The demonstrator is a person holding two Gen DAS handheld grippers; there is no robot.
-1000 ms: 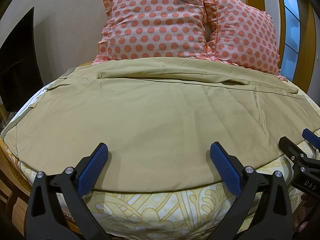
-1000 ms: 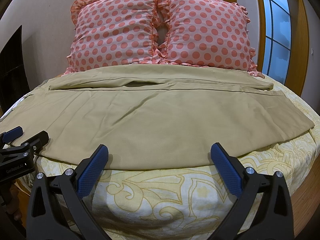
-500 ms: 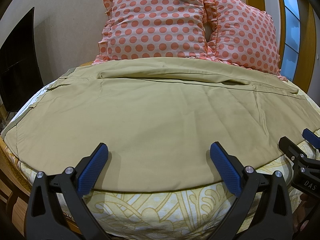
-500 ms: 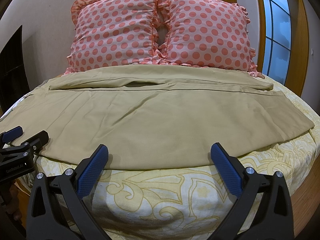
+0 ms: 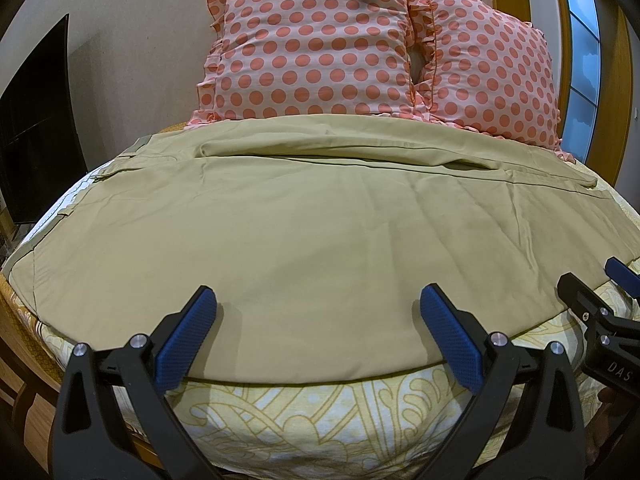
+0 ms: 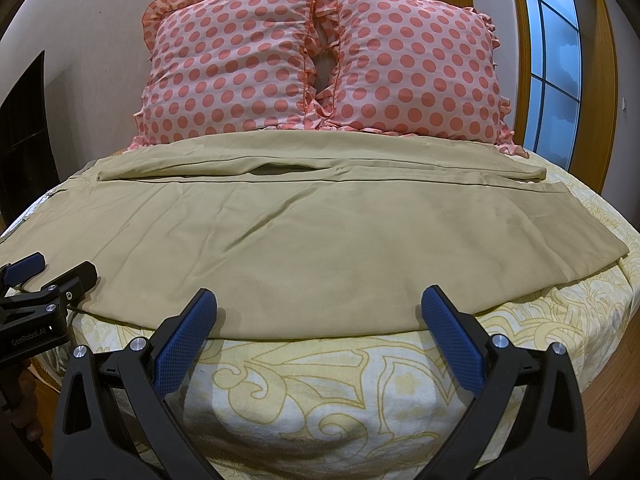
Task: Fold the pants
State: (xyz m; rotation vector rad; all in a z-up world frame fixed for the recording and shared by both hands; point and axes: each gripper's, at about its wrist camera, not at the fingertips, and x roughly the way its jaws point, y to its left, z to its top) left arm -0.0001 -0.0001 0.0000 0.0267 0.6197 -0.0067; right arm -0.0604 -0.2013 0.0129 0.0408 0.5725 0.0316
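Note:
Khaki pants (image 5: 312,232) lie flat and sideways across the bed, waistband at the left, leg hems at the right; they also show in the right wrist view (image 6: 304,232). One leg lies behind the other, toward the pillows. My left gripper (image 5: 318,304) is open and empty, hovering at the pants' near edge. My right gripper (image 6: 320,306) is open and empty, at the near edge further right. Each gripper shows in the other's view: the right gripper (image 5: 600,286) and the left gripper (image 6: 54,270).
The bed has a yellow patterned sheet (image 6: 320,384). Two pink polka-dot pillows (image 6: 320,68) stand against the wall behind the pants. A dark screen (image 5: 36,140) is at the left, a window (image 6: 556,56) at the right.

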